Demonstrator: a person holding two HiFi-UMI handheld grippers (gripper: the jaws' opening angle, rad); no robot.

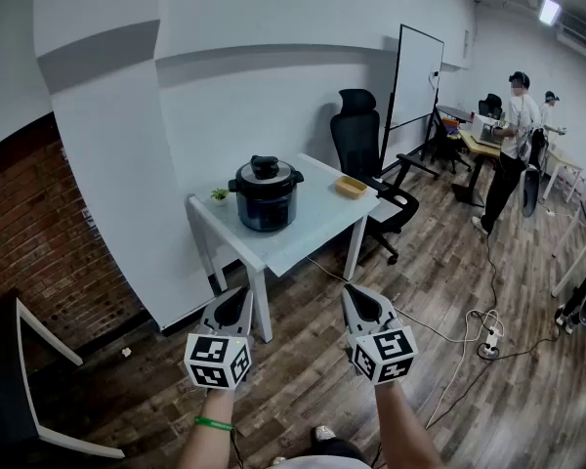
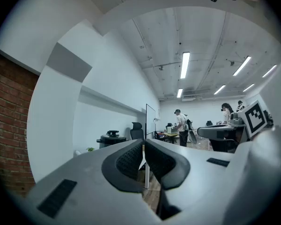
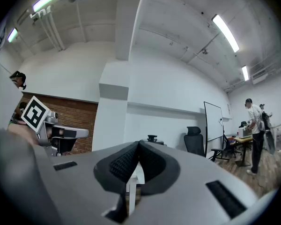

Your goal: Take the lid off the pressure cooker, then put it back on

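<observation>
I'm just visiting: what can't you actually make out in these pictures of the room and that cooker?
1. Head view: whether the lid on the pressure cooker is locked; too far and small.
2. Right gripper view: the cooker's body, hidden behind the shut jaws of the right gripper; only its knob shows.
3. Head view: what the yellow dish holds; too small.

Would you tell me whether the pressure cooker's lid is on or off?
On: the lid sits squarely atop the pressure cooker, which stands on the white table.
</observation>
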